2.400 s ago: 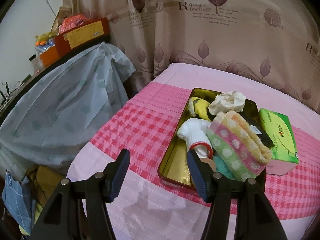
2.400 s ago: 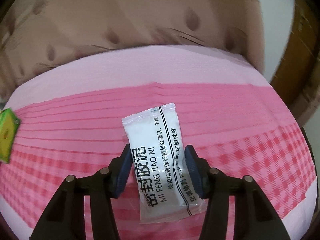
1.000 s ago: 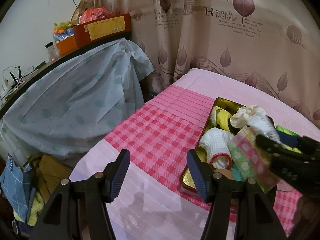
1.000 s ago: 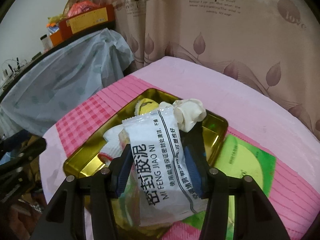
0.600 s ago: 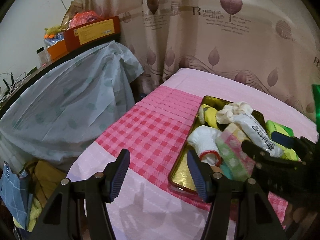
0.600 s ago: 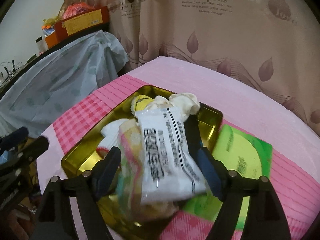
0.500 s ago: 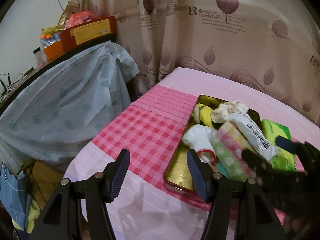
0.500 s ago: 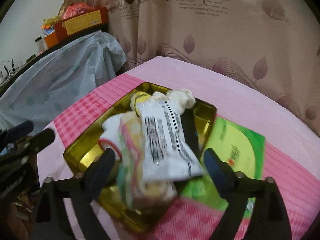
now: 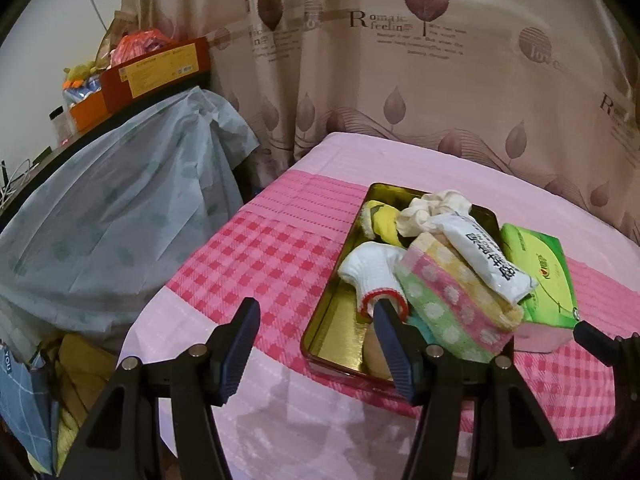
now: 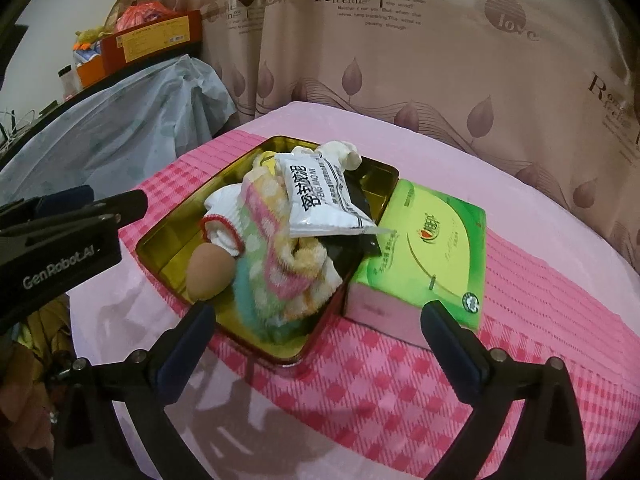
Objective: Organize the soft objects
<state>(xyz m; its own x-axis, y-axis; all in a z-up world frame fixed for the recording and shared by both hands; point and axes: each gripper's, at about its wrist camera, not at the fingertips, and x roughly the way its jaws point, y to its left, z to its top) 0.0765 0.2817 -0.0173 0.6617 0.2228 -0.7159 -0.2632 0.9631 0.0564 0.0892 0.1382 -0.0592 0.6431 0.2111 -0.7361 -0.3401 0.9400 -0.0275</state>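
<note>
Pink checked bedding [image 10: 400,368] carries the gold tin [image 10: 168,232], white packet [image 10: 320,200] atop its pile; right gripper [image 10: 316,336] and left gripper [image 9: 316,340] both gape wide and empty, so the green tissue pack [image 10: 436,248] beside it looks next.

Tin [image 10: 168,240]: on the bed [image 10: 540,240].
Packet [image 10: 320,196]: atop the towel [image 10: 272,256] in the tin.
Tissue pack [image 10: 432,248]: touching the tin's right side.

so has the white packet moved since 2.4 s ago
Yes. It lay on the pink cloth between the right gripper's fingers; now the white packet rests on the pile in the gold tin, beside the green box, and the right gripper is open.
</note>
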